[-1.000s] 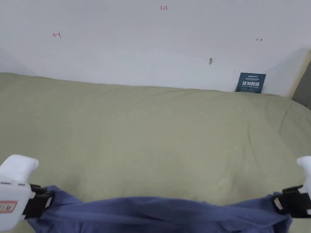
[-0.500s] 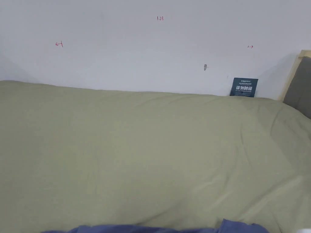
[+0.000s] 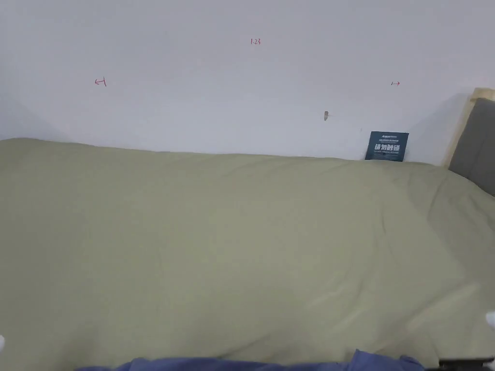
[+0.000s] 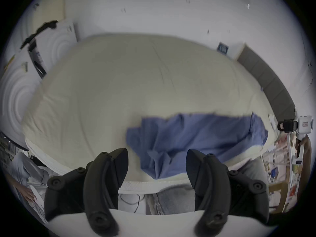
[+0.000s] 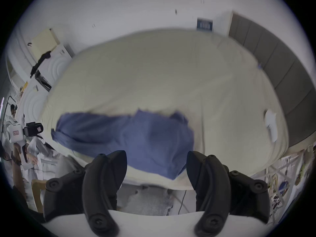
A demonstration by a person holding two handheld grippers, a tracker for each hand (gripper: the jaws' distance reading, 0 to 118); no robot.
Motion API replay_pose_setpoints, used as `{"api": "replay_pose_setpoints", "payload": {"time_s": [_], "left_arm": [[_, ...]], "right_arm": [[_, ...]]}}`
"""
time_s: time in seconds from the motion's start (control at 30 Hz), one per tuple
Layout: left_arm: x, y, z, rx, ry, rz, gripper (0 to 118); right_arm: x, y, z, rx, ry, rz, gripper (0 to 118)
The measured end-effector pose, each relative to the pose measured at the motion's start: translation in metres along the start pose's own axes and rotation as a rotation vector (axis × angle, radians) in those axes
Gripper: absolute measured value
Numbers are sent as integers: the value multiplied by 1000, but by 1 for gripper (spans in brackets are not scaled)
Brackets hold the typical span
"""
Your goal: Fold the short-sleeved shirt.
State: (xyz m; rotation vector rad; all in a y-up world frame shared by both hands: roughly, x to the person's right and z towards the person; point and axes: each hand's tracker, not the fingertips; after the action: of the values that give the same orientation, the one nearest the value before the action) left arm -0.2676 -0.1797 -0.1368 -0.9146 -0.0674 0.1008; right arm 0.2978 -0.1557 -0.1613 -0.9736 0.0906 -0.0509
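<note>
— Where's the shirt point(image 4: 196, 138)?
— Rumpled along the bed's point(image 3: 241, 232) near edge, partly draped over it.
— And the jaws?
— Left gripper point(image 4: 157, 165) and right gripper point(image 5: 156, 165) both gape wide, holding nothing.

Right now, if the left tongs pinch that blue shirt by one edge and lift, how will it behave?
The blue shirt is probably floppy: it lies rumpled in soft folds on the bed. It likely drapes and unfolds when lifted. It seems light, thin cloth; the left tongs stand open.
</note>
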Motion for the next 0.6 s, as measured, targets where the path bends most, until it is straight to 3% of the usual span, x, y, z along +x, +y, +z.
{"api": "replay_pose_setpoints", "payload": {"time_s": [0.13,0.27,0.3,0.33,0.37,0.4,0.5,0.6], "left_arm": [[34,24,35,218,72,-74,76],[86,36,30,265,-10,-75,75],[95,35,23,261,-52,-71,70],[106,32,17,247,-80,-62,54],[118,27,12,243,-74,-69,25],[131,20,6,237,-67,-85,0],[155,-16,-7,225,-33,-127,0],[159,-53,-29,175,-49,-137,0]], "right_arm": [[-35,29,25,122,-103,46,81],[-72,34,21,234,-155,52,79],[-81,26,19,272,-146,46,71],[-92,17,16,302,-135,42,57],[-101,7,12,306,-121,46,36],[-108,-4,8,302,-102,37,4],[-128,-44,-7,308,-107,27,1],[-138,-79,-21,276,-84,64,1]]}}
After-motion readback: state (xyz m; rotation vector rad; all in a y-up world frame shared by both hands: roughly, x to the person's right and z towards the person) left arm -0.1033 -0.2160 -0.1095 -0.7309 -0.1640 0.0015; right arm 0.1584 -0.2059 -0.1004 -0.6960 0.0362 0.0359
